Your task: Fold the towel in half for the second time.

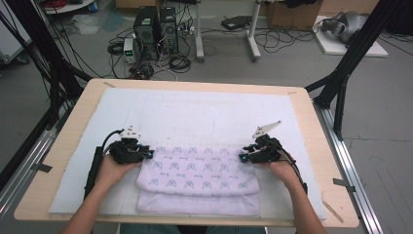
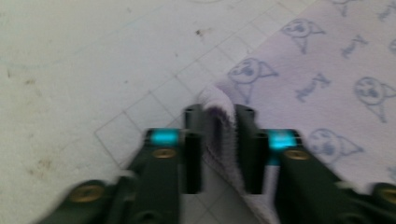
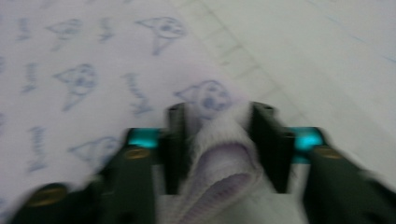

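My left gripper (image 1: 146, 155) pinches towel (image 1: 197, 170) corner, jaws narrow, folded edge bunched between pads. My right gripper (image 1: 243, 158) grips opposite corner same way, thick fold clamped between jaws. Towel, pale with blue cartoon print, lies folded on white mat (image 1: 195, 112) near front edge of worktop (image 1: 302, 112), stretched flat between both grippers.

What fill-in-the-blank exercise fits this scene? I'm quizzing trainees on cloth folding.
1. The patterned towel lies on a white ____ covering the table.
2. The left tool has a ____ of the towel between its jaws.
3. The right tool grips the towel's opposite ____.

Missing words: mat; corner; corner
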Demonstrator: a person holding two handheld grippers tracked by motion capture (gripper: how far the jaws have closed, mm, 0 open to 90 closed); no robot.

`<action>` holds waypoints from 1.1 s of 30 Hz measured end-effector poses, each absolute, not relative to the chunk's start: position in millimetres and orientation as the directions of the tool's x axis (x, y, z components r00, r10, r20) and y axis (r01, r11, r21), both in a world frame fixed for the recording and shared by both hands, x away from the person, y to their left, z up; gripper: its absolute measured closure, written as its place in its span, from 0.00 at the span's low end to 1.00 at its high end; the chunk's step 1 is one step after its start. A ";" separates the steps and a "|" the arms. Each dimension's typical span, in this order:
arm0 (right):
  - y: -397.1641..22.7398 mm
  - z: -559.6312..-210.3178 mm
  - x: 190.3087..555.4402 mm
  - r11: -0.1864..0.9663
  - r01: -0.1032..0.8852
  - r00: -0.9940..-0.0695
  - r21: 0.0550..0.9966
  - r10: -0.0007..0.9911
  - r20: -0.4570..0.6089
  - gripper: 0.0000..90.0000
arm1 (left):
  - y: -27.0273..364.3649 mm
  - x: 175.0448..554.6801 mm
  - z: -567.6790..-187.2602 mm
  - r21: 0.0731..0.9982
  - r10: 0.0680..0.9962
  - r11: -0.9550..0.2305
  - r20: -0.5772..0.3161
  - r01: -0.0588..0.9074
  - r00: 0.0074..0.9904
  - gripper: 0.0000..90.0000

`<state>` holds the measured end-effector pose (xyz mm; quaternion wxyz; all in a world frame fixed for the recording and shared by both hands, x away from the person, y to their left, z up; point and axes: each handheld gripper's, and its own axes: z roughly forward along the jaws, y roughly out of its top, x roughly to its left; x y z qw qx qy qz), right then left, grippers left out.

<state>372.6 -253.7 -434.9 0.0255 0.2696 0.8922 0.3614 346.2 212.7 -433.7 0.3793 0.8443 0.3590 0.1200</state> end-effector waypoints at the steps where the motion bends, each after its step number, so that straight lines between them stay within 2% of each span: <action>1: -251.4 -433.1 371.0 0.608 0.445 -0.863 0.658 0.487 0.133 0.85 | 211.0 346.2 -432.3 0.725 0.703 -0.460 -0.056 0.513 0.709 0.90; 7: -246.0 -411.9 379.4 0.593 0.421 -0.850 0.686 0.523 0.069 0.90 | 204.0 365.1 -409.7 0.776 0.737 -0.423 -0.006 0.469 0.675 0.91; 10: -245.0 -395.6 392.6 0.569 0.412 -0.827 0.712 0.562 0.029 0.90 | 201.4 383.3 -388.9 0.801 0.763 -0.415 0.047 0.432 0.645 0.91; 14: -244.8 -376.2 419.1 0.548 0.412 -0.797 0.728 0.604 -0.003 0.88 | 201.5 414.1 -365.1 0.819 0.789 -0.393 0.068 0.418 0.610 0.90; 15: -245.5 -373.0 426.0 0.544 0.398 -0.786 0.739 0.618 -0.032 0.80 | 201.9 421.3 -362.7 0.820 0.805 -0.396 0.093 0.413 0.585 0.85; 16: -246.8 -371.1 433.0 0.531 0.404 -0.766 0.745 0.641 -0.042 0.69 | 203.3 427.5 -362.3 0.815 0.829 -0.385 0.101 0.432 0.550 0.73; 17: -248.6 -371.3 439.2 0.505 0.431 -0.740 0.748 0.672 -0.028 0.63 | 206.7 431.9 -364.4 0.812 0.843 -0.360 0.072 0.460 0.533 0.62; 18: -251.5 -374.0 443.7 0.476 0.455 -0.728 0.753 0.686 0.006 0.61 | 208.6 432.5 -366.6 0.807 0.840 -0.358 0.058 0.470 0.540 0.60; 21: -251.4 -382.7 443.3 0.487 0.487 -0.736 0.725 0.676 0.040 0.55 | 210.9 422.9 -377.8 0.792 0.815 -0.389 0.057 0.471 0.576 0.60; 28: -241.3 -398.2 407.1 0.551 0.435 -0.807 0.712 0.590 0.037 0.56 | 207.5 386.8 -404.8 0.771 0.705 -0.465 0.024 0.436 0.709 0.70; 33: -239.3 -406.4 381.7 0.566 0.399 -0.833 0.721 0.553 0.027 0.58 | 212.6 373.8 -425.5 0.724 0.693 -0.509 0.023 0.465 0.721 0.73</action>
